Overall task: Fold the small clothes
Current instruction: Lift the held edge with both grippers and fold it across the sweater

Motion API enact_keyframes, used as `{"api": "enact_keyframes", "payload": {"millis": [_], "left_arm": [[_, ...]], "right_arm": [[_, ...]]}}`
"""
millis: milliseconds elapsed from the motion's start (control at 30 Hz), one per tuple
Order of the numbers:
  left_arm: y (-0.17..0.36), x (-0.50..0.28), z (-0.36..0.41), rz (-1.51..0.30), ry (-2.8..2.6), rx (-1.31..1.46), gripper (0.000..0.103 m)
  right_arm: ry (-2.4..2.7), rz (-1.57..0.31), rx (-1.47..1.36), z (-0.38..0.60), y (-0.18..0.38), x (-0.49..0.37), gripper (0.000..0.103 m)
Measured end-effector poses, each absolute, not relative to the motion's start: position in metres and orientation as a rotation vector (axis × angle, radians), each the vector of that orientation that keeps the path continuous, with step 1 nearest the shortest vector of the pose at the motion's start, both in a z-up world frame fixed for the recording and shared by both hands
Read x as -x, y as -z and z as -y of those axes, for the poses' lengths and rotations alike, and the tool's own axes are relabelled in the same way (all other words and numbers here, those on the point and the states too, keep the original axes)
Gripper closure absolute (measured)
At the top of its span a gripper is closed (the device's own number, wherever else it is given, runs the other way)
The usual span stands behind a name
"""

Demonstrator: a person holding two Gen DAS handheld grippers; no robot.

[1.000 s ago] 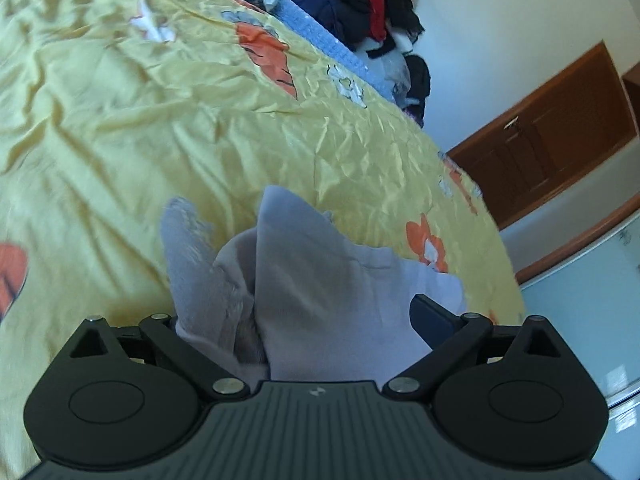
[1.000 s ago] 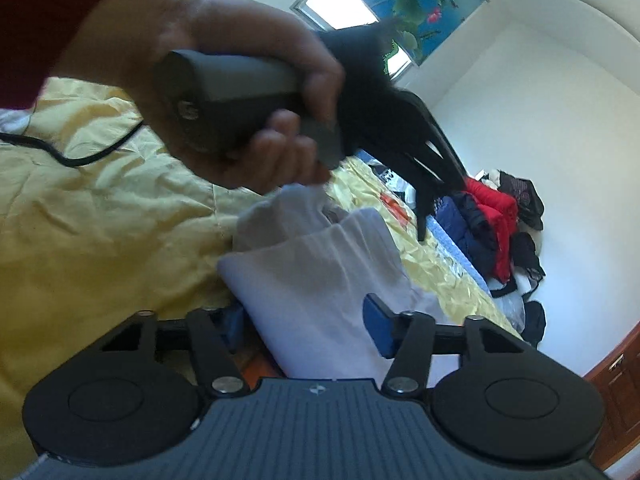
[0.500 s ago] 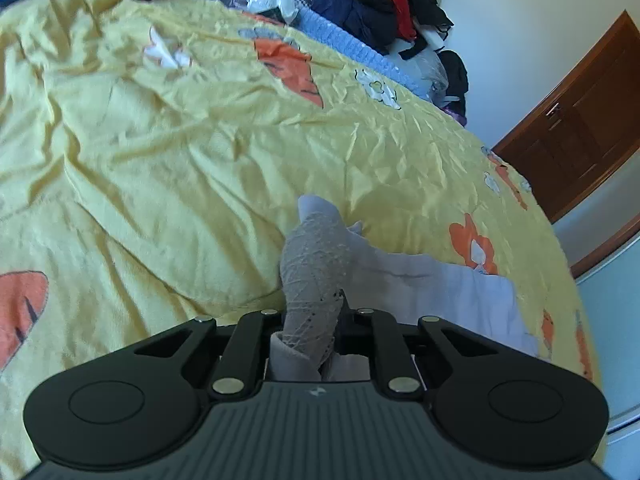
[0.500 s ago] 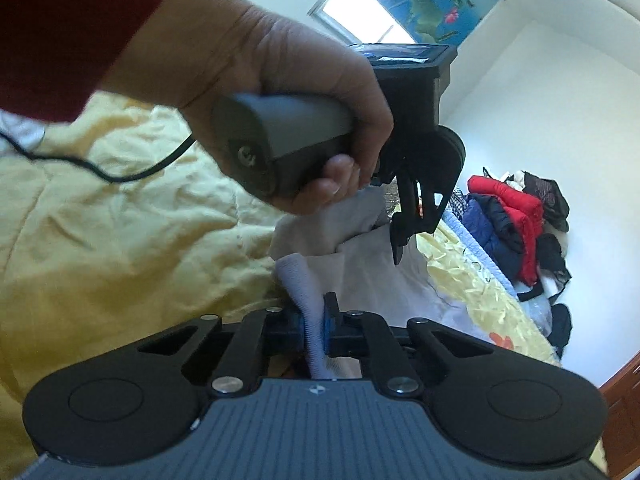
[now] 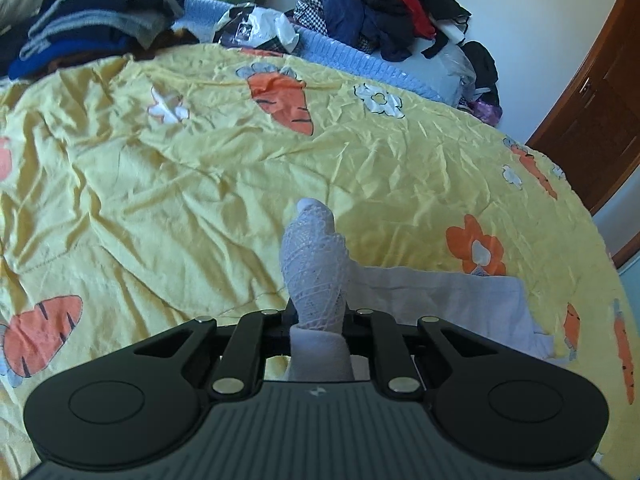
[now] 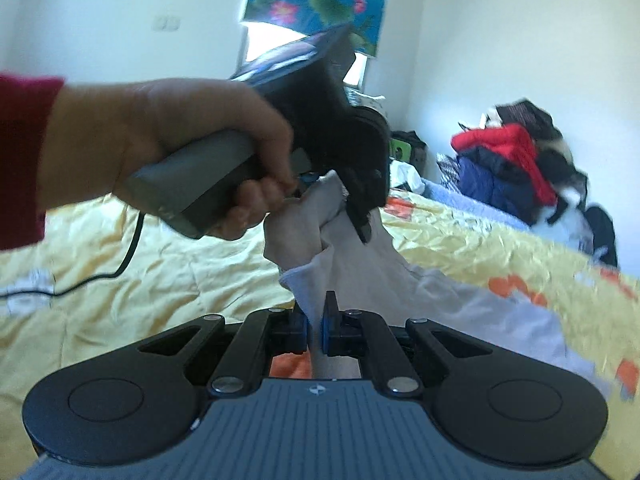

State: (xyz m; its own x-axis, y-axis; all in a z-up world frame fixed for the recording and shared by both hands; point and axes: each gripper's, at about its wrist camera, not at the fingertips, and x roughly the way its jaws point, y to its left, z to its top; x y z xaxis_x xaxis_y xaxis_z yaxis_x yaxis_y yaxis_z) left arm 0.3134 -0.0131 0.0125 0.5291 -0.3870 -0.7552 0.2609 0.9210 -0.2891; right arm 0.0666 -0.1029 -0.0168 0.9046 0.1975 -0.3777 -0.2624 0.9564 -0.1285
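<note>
Left wrist: your left gripper (image 5: 318, 316) pinches the garment's (image 5: 440, 296) lacy white edge, bunched upright; the rest trails pale grey over the yellow sheet (image 5: 200, 184). Right gripper (image 6: 315, 322) clamps another edge, garment lifted.

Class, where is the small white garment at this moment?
The white garment is pinched by both the left hand-held gripper and right hand-held gripper, trailing onto the yellow bedspread.
</note>
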Motion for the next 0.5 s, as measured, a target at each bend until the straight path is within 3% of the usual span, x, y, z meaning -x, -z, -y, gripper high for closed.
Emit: {"api": "enact_keyframes", "payload": {"millis": [500], "left_arm": [[-0.038, -0.296, 0.052, -0.904, 0.376, 0.106, 0.089]], "right_arm": [[-0.191, -0.364, 0.015, 0.149, 0.012, -0.055, 0.095]]}}
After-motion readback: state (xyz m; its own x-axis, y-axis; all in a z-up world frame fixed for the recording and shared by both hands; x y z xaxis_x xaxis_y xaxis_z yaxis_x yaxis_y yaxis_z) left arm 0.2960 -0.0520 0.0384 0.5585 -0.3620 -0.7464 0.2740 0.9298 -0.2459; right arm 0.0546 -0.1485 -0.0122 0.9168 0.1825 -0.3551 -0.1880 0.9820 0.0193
